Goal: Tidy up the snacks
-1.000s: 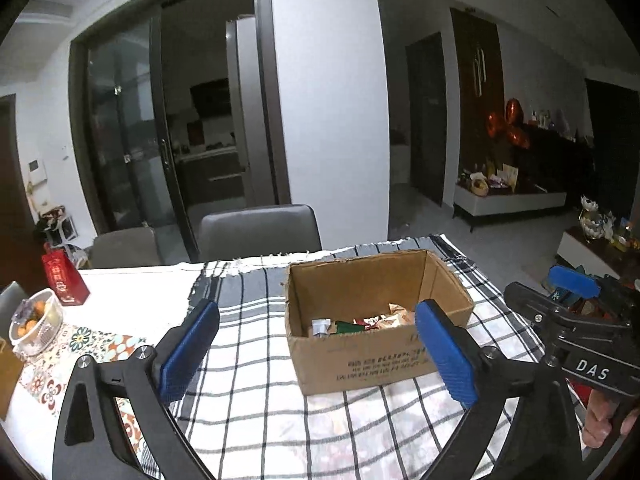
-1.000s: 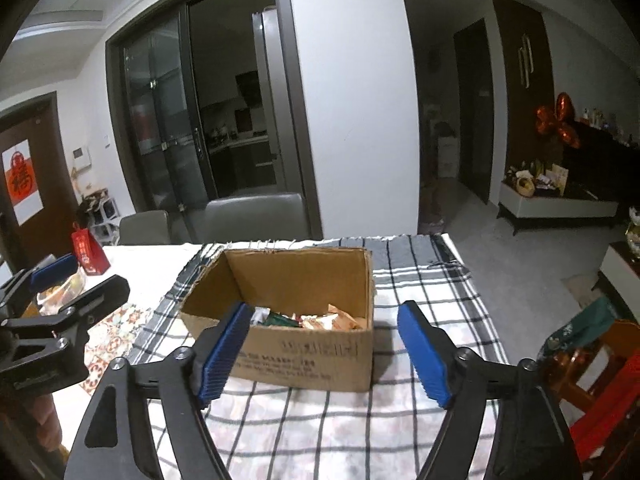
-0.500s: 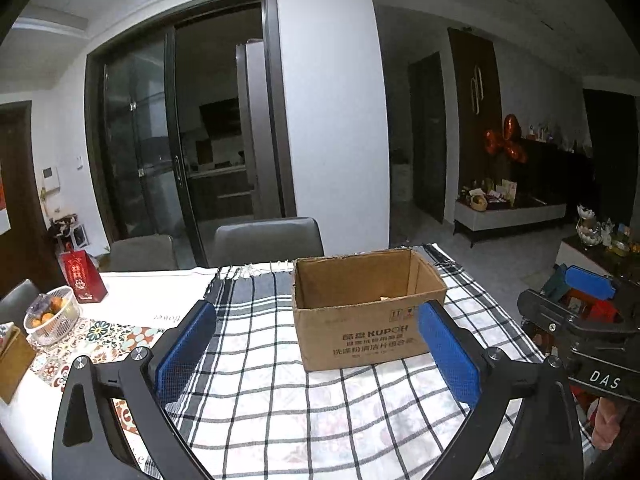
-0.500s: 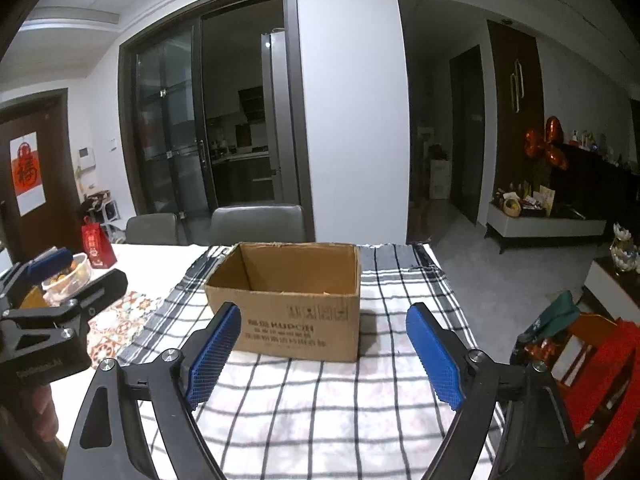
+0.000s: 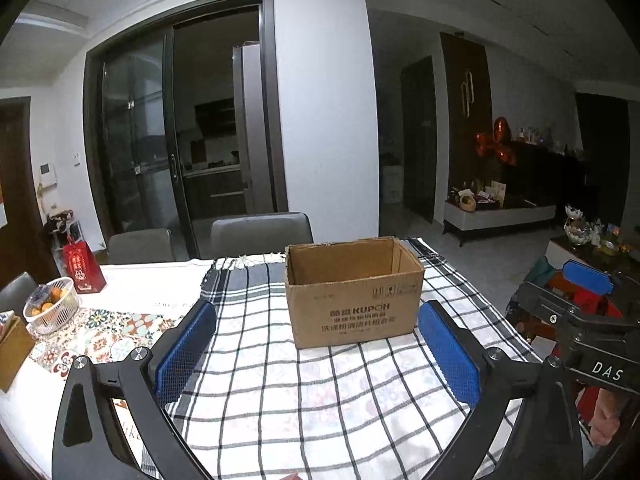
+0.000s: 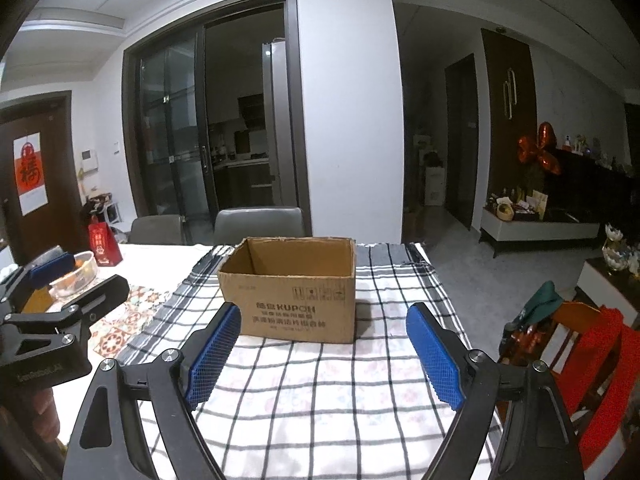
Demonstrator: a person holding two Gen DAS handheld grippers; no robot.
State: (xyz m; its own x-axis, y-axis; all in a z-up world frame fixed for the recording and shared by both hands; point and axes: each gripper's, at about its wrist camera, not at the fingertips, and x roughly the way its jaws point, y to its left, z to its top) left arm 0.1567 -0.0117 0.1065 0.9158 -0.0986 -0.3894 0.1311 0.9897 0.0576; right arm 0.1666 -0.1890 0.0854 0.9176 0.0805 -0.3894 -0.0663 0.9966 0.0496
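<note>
Matt brown corrugated cardboard box (image 5: 354, 296), edges rough, sits on a woven checked tablecloth (image 5: 328, 392). The left gripper (image 5: 316, 350) shows blue textured rubbery pads (image 5: 450, 354) on matt black plastic arms with shiny metal screws.

Open brown cardboard box (image 5: 354, 294) upright on checked cloth (image 5: 320, 392).

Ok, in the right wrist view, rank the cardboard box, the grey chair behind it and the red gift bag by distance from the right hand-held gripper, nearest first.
From the right hand-held gripper:
1. Cardboard box, straight ahead on the checked cloth.
2. Grey chair, behind the box at the table's far edge.
3. Red gift bag, far left corner of the table.
</note>
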